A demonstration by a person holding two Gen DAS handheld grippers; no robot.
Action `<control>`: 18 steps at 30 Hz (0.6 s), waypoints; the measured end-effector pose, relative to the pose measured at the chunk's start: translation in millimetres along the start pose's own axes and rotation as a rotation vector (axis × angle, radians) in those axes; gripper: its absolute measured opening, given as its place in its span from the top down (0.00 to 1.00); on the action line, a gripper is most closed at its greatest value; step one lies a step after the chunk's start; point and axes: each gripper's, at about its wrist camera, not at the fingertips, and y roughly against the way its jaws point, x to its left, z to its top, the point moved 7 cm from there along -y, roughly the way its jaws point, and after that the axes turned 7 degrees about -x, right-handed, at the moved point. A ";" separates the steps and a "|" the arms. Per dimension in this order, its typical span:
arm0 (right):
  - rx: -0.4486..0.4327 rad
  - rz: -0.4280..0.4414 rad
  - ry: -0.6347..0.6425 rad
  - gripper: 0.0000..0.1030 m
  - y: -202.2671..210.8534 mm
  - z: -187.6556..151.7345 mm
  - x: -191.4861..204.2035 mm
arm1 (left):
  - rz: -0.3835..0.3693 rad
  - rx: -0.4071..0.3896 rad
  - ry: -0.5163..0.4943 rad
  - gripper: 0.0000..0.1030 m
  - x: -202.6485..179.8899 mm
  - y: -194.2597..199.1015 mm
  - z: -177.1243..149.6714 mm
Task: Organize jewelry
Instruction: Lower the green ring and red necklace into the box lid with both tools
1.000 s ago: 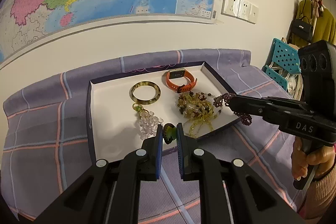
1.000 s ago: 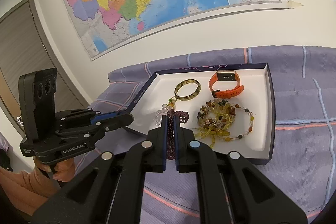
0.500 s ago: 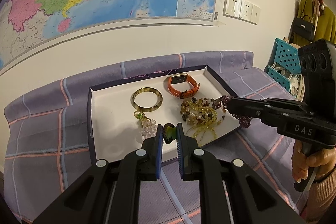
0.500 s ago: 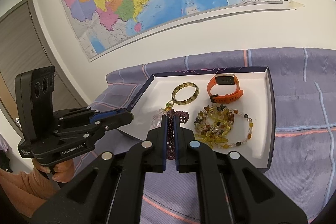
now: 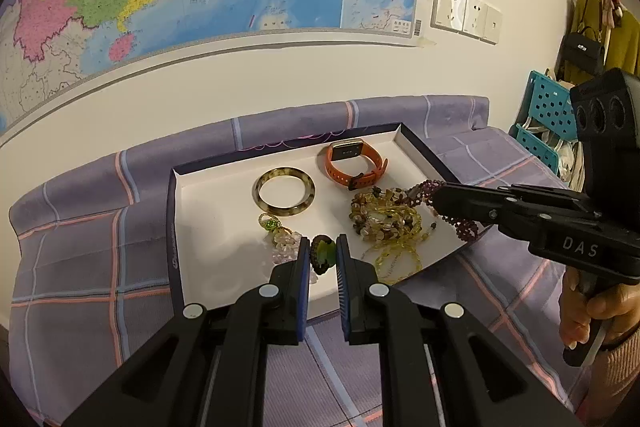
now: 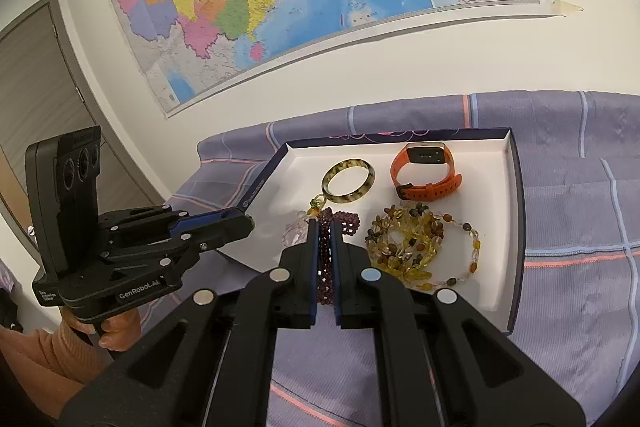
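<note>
Purple bead bracelet (image 6: 325, 259) pinched in right gripper (image 6: 325, 227), green charm (image 5: 322, 253) pinched in left gripper (image 5: 322, 255); each needed lowering onto bare tray (image 5: 216, 223) floor, lower centre.

Both grippers, left gripper (image 5: 322, 254) and right gripper (image 6: 326, 235), clamped tight, angled downward.
</note>
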 end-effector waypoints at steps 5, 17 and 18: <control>0.000 -0.002 0.001 0.94 -2.3 0.8 -0.5 | 0.011 0.000 -0.005 0.89 1.7 -2.7 1.9; 0.010 -0.006 -0.005 0.94 -7.3 0.3 -3.6 | 0.030 0.016 -0.009 0.89 5.2 -12.7 1.2; 0.010 -0.007 -0.006 0.94 -8.0 0.6 -4.2 | 0.030 0.018 -0.008 0.89 5.5 -13.6 1.2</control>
